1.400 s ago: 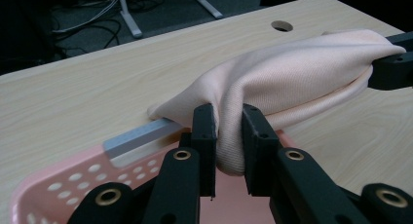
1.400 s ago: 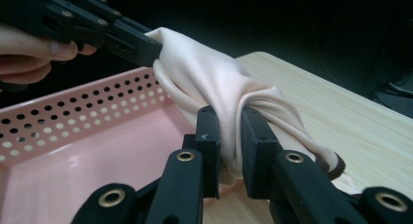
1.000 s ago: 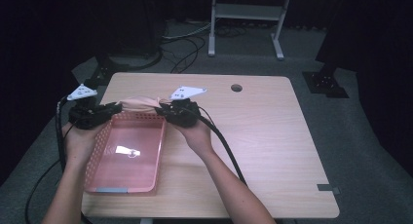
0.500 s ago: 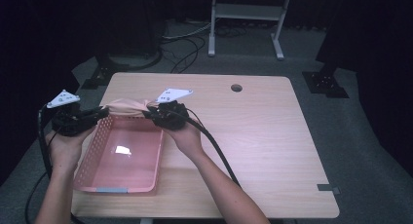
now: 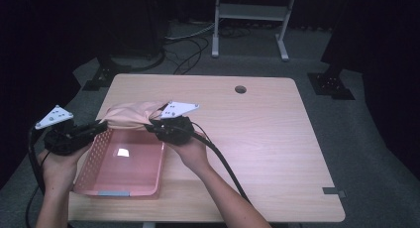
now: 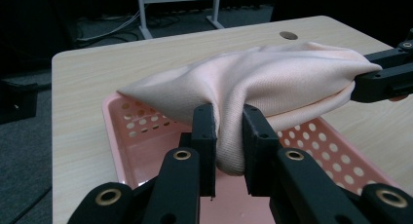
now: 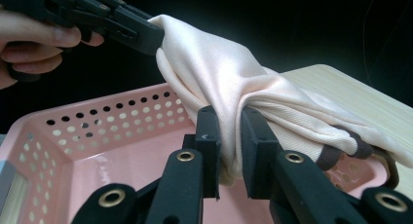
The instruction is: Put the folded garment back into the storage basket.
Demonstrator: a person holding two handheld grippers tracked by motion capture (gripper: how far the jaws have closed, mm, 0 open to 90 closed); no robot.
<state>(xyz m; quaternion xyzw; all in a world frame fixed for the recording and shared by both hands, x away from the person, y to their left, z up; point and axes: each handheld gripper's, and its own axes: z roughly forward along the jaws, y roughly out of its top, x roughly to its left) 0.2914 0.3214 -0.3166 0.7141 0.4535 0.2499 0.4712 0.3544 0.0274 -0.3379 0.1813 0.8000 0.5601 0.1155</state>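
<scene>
Over the table's (image 5: 277, 139) left edge, the whole arrangement has slid leftward since the earlier high views: a second ago the pink perforated basket (image 5: 124, 163) sat wholly on the tabletop, and now its left side hangs a little past the edge. With it has gone the peach-coloured cloth (image 5: 130, 115), stretched between the two tools over the basket's far end and draped partly on the table beyond the far rim (a darker brown trim shows at one hem in the right gripper view). The left gripper (image 6: 229, 136) is clamped on one bunched end of the cloth, the right gripper (image 7: 229, 141) on the other, both jaws pinching folds tight. Both hands have drifted left and slightly down, the left one well off the table's side. To my eye this means the cloth is being lined up to lower into the basket, not yet laid inside.
</scene>
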